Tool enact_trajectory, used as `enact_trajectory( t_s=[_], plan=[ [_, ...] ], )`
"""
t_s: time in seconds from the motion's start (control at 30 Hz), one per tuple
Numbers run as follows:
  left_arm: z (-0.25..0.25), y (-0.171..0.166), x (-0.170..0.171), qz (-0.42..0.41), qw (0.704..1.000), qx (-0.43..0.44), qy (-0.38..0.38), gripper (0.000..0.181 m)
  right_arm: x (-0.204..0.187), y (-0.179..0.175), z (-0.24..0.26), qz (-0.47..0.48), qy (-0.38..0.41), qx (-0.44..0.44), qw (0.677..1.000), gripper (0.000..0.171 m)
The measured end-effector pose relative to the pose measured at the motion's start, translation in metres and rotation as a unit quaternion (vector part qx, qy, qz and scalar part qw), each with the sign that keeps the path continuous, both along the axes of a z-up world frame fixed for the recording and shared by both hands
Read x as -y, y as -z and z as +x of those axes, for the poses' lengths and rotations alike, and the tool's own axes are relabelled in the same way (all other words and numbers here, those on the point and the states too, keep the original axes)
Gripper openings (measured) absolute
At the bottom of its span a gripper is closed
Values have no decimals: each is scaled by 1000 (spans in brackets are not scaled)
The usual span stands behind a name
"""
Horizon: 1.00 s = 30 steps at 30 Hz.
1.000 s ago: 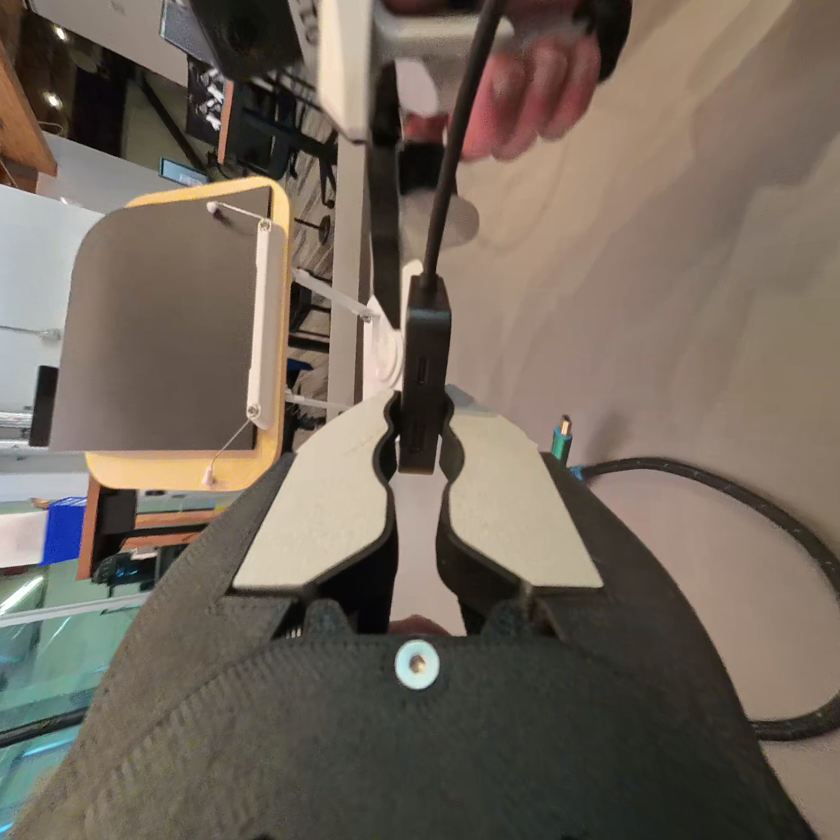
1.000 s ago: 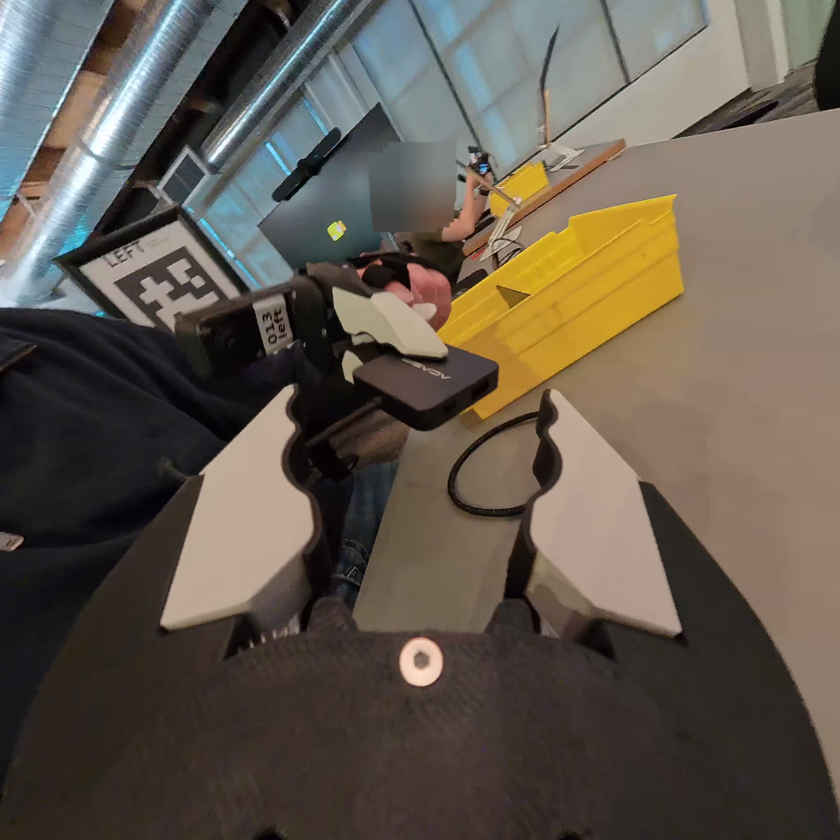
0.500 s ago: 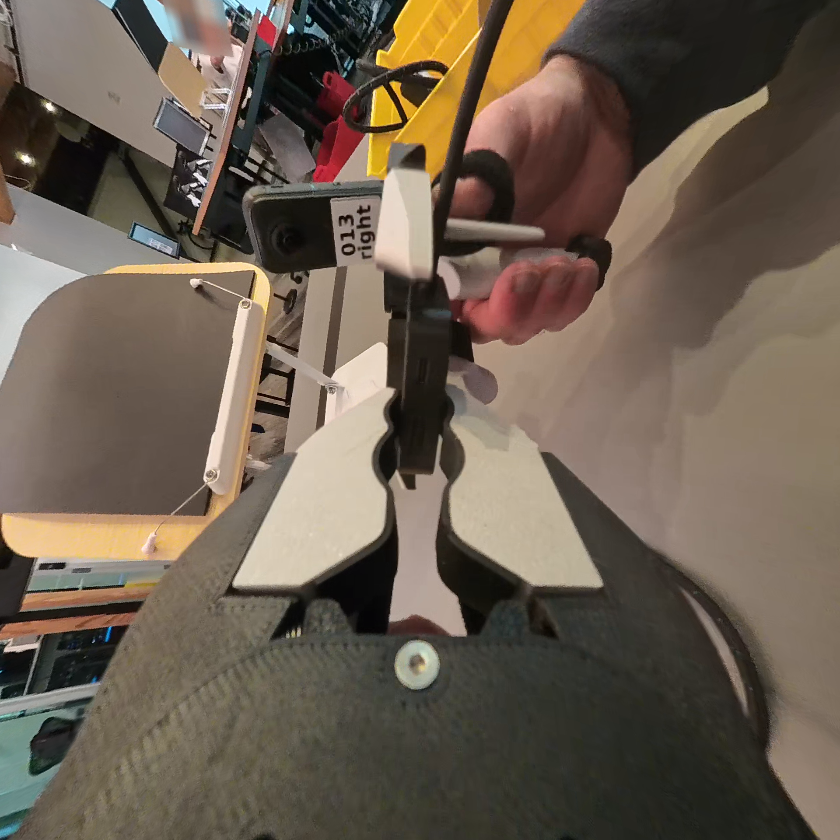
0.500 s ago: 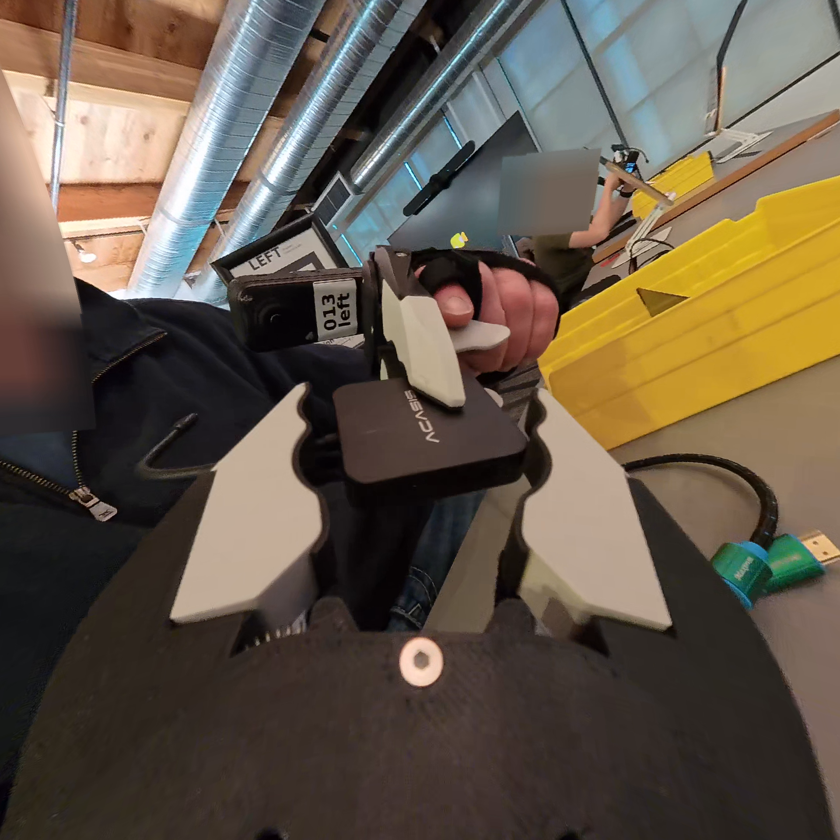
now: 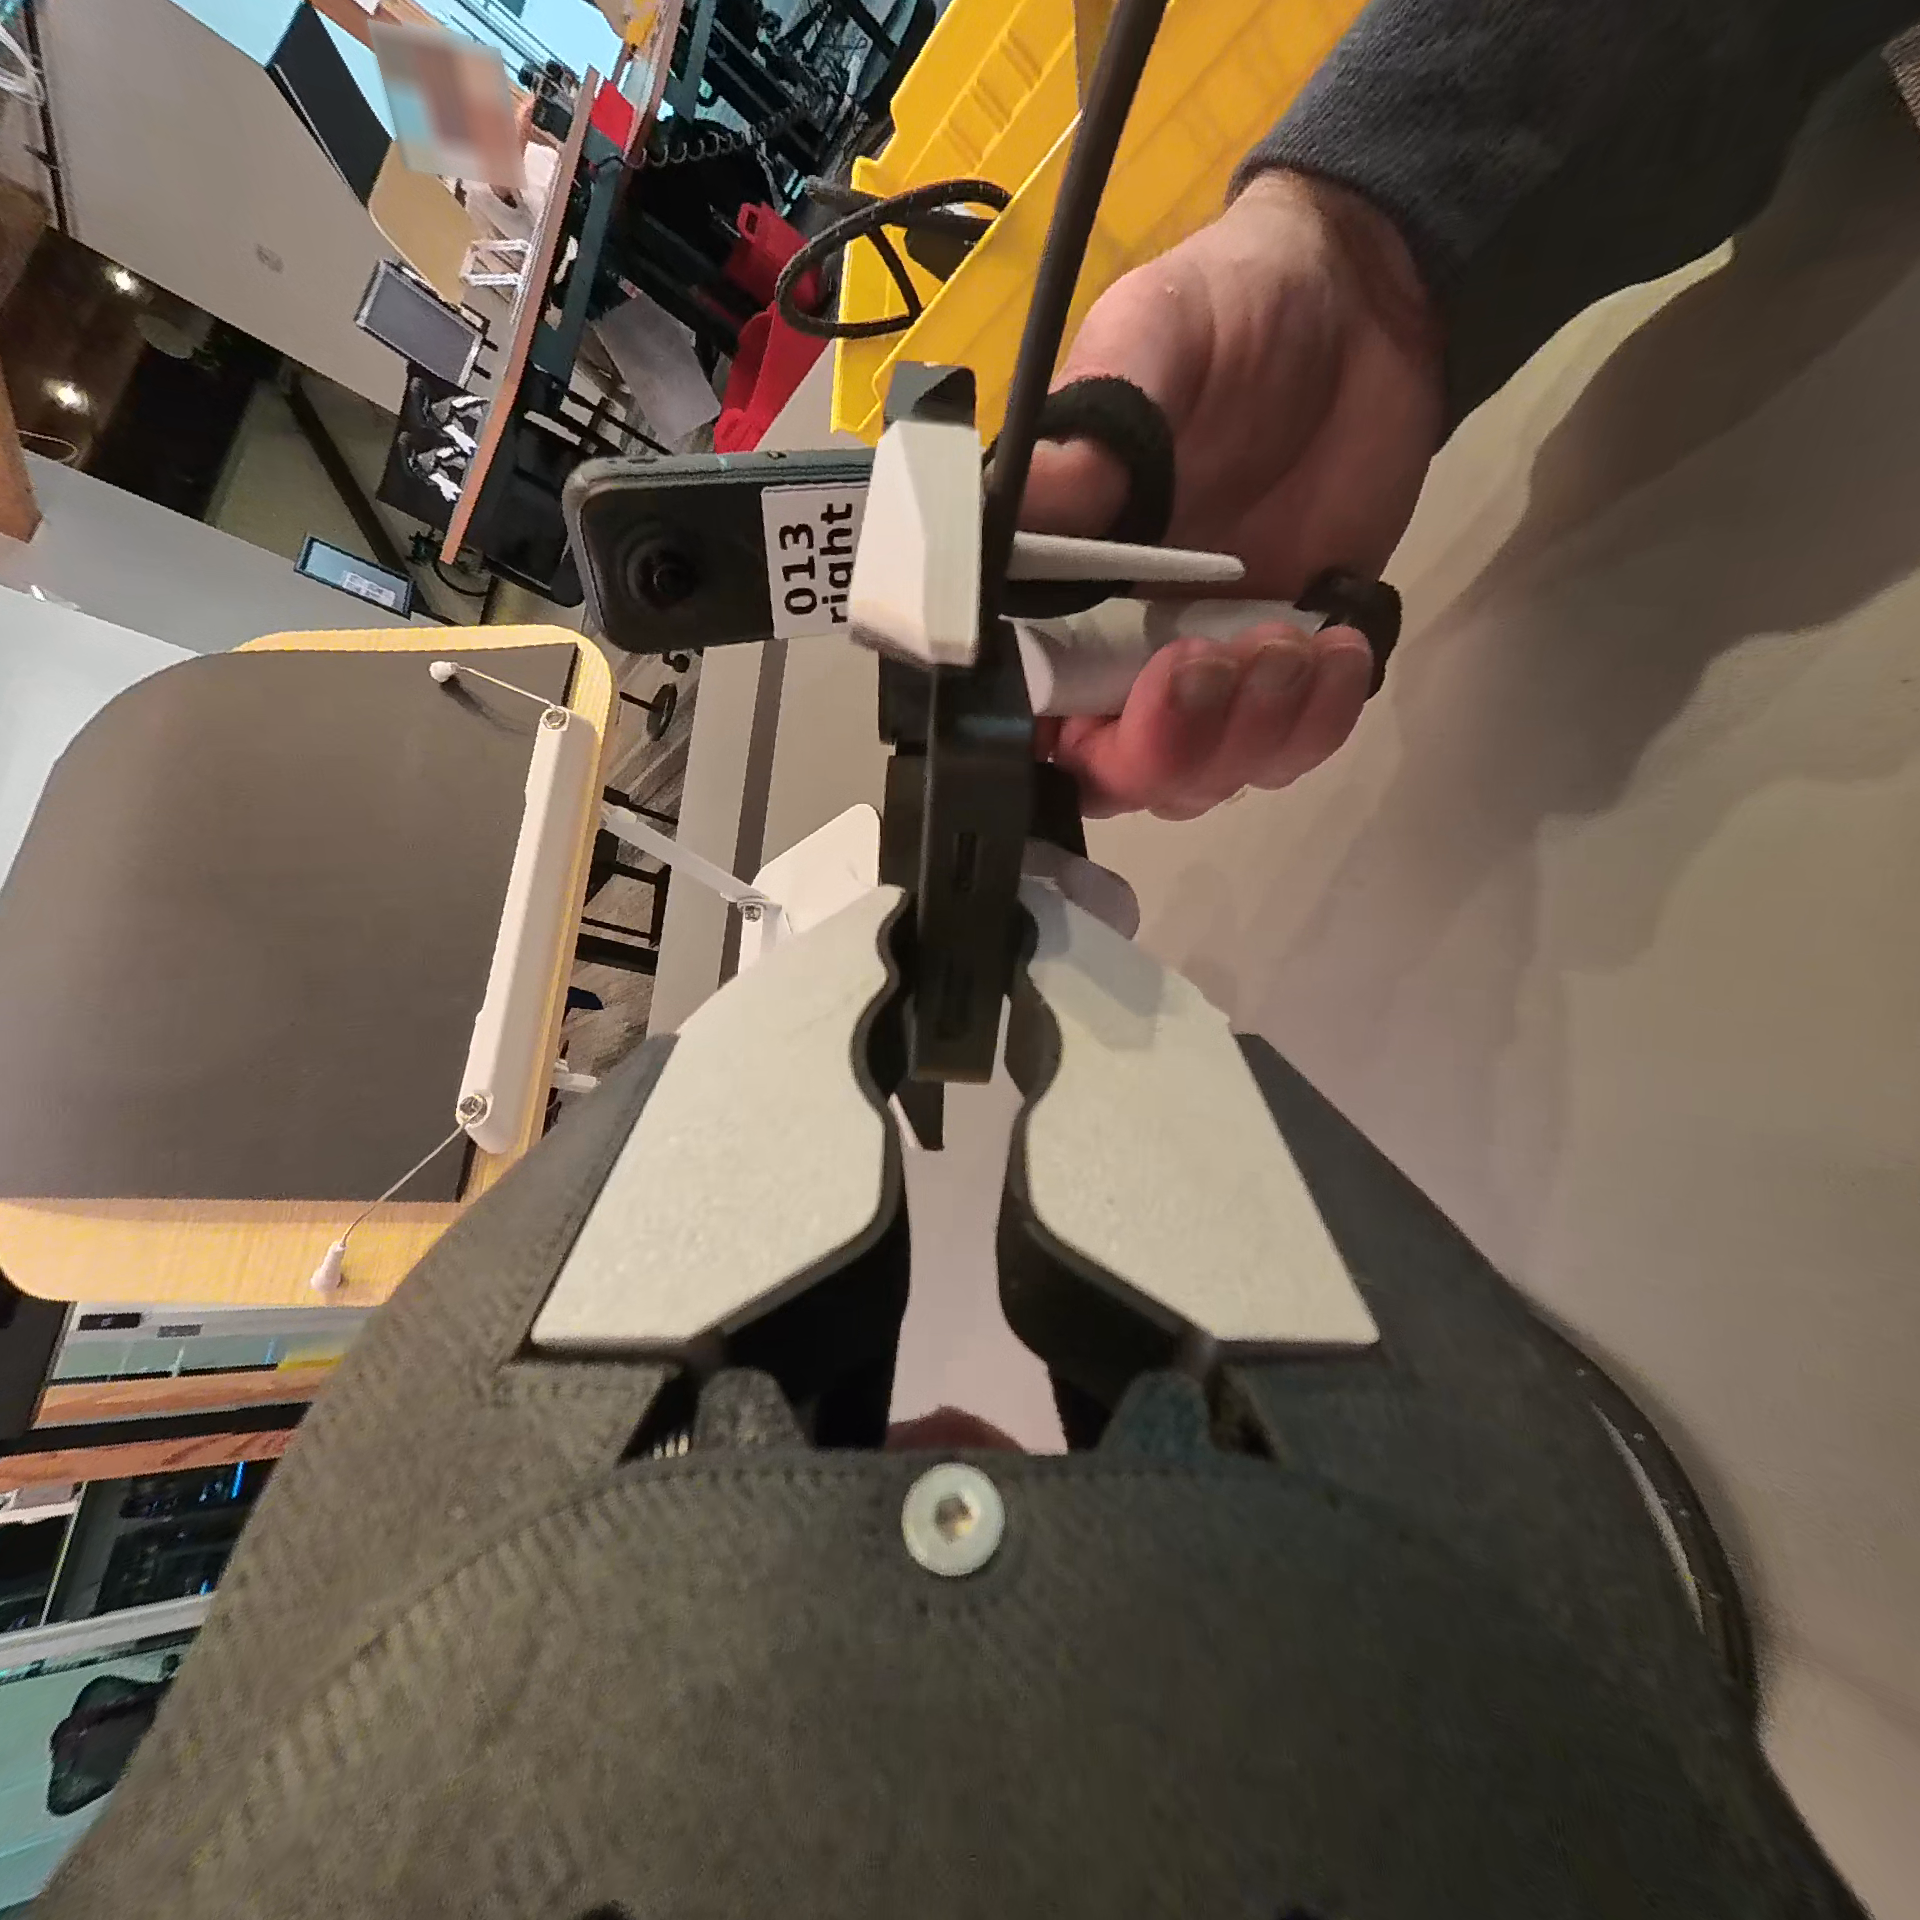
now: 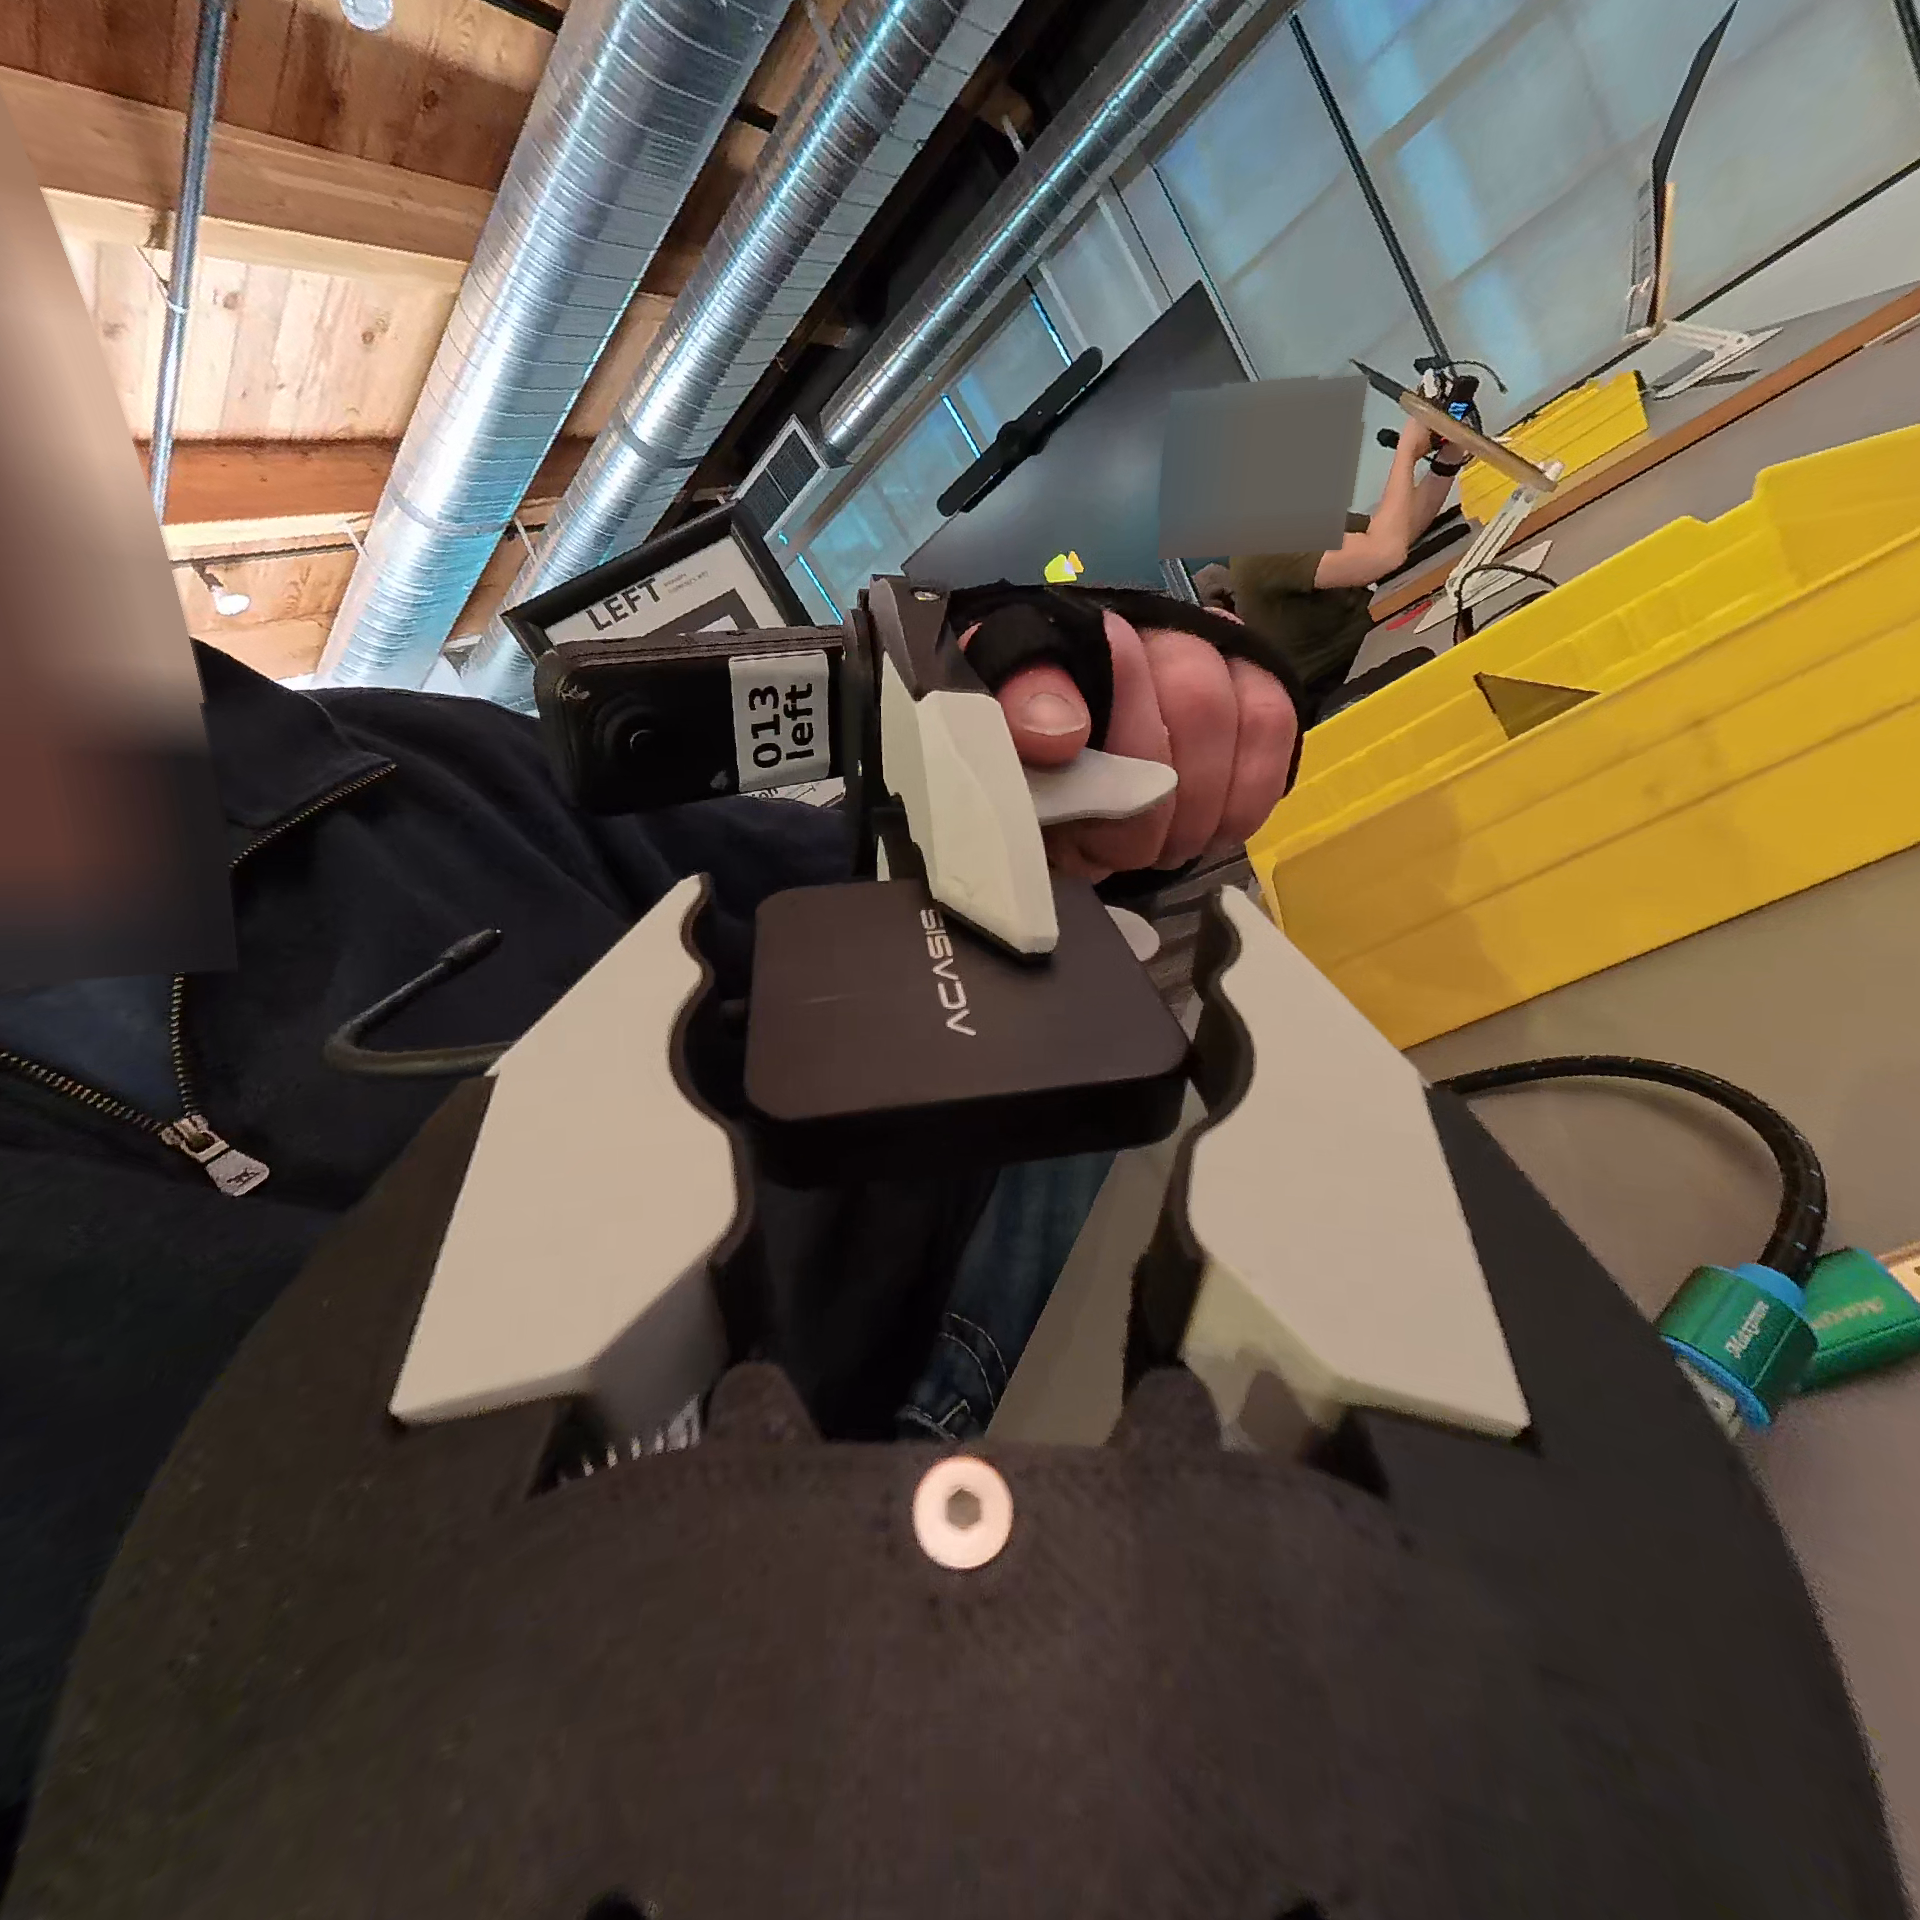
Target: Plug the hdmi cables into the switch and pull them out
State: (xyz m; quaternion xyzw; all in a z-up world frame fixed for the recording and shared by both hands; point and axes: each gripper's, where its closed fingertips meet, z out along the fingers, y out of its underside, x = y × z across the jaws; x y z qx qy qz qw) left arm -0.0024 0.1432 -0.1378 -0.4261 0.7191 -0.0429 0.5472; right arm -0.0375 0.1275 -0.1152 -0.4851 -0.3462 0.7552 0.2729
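Observation:
The switch is a flat black box. In the left wrist view I see the switch edge-on, and my left gripper is shut on its near end, held in the air. A thin black lead runs up from its far end. In the right wrist view the switch lies flat between the open fingers of my right gripper, which straddle its sides with small gaps. The left gripper clamps its far end. An HDMI cable's green plug and braided black cord lie on the table at the right.
A yellow bin stands on the grey table behind the cable; it also shows in the left wrist view. The operator's dark jacket is close on the left. A chair stands beyond the table edge. Left and right tips are no more than a few centimetres apart.
My right gripper has come in from farther off and now straddles the switch with its jaws still open. My left gripper has kept its hold on the switch throughout.

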Motion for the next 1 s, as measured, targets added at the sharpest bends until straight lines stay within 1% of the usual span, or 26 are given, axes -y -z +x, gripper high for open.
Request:
enact_trajectory(
  t_s=[0.1, 0.13, 0.27, 0.43, 0.5, 0.53, 0.63, 0.7, 0.83, 0.93, 1.0],
  plan=[
    [0, -1, 1, 10, 1000, -2, -1, 14, -4, 4, 1, 3, 9, 12, 1000, 98],
    [1, -3, 1, 13, 1000, 0, 0, 14, -5, 5, 3, -1, 10, 11, 1000, 99],
    [2, -3, 4, 17, 1000, -1, 3, 14, 0, 8, 6, -26, -17, 6, 999, 103],
    [5, -2, 7, 22, 1000, -2, 8, 14, 12, 6, 4, -40, -60, -6, 997, 100],
    [5, -1, 7, 16, 1000, -3, 8, 15, 15, 3, 5, -31, -65, -12, 997, 91],
    [4, 0, 7, 11, 1000, -3, 8, 15, 15, 3, 5, -25, -62, -11, 998, 89],
    [4, 2, 7, -11, 1000, 1, 9, 15, 10, 5, 6, -2, -37, 2, 999, 90],
    [5, 2, 8, -13, 1000, 3, 10, 14, 6, 6, 9, 22, -15, 11, 1000, 96],
    [6, 1, 10, -9, 1000, 2, 14, 14, 10, 8, 13, 27, -29, 30, 999, 107],
    [4, -5, 6, -13, 1000, 18, 5, 14, -4, -5, 31, 23, 4, -7, 1000, 105],
    [1, -11, 2, -16, 999, 28, 0, 14, -21, -4, 45, 6, 37, -14, 999, 99]
  ],
)
